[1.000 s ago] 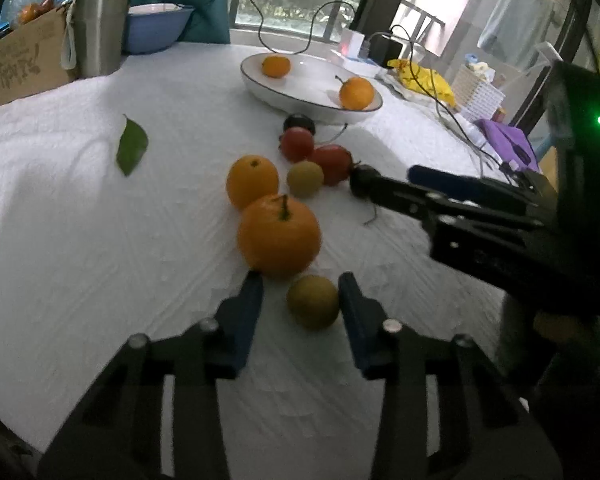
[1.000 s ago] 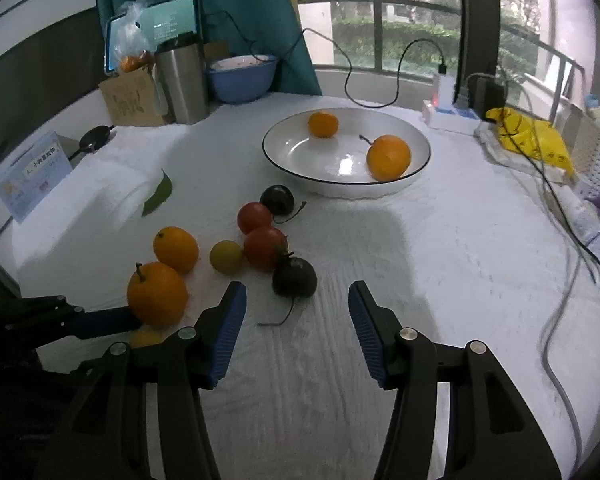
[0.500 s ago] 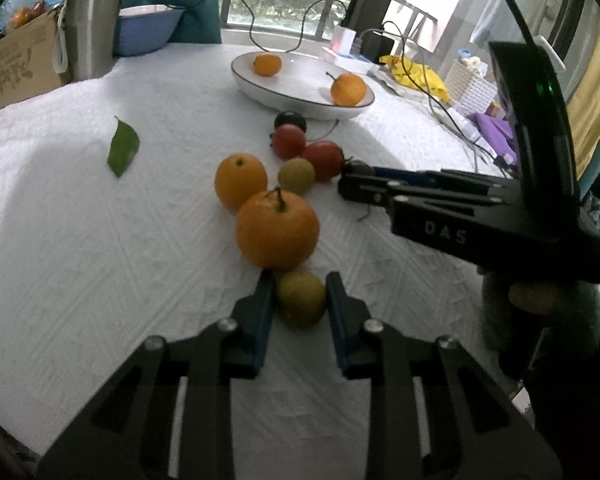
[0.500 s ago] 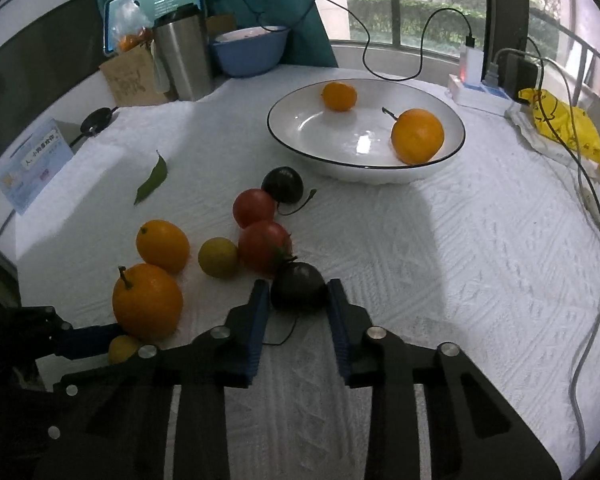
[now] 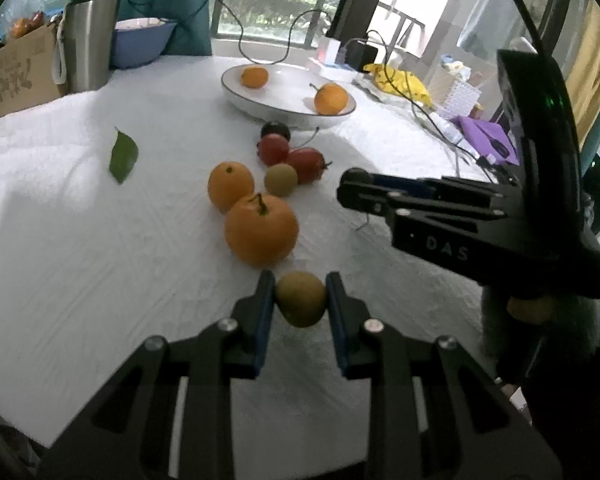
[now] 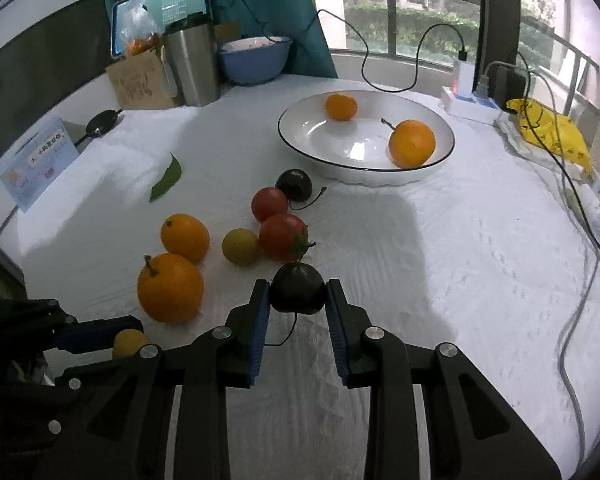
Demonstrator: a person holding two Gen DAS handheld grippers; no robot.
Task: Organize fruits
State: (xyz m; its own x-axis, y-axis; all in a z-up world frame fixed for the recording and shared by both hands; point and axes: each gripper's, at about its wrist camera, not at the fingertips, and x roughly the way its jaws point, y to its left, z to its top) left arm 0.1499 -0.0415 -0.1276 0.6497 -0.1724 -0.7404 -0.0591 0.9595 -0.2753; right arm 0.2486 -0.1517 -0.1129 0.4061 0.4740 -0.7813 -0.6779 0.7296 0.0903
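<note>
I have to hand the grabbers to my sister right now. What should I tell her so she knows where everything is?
Left gripper: shut on a small yellow-green fruit, low over the cloth.
Right gripper: shut on a dark plum with a long stem.
White bowl: two oranges in it, one small, one bigger.
On the cloth: the big orange, a smaller orange, another yellow-green fruit, two red fruits, a second dark plum, and a loose leaf.
Done: two oranges placed. Left: probably carry both held fruits over, then the rest.
</note>
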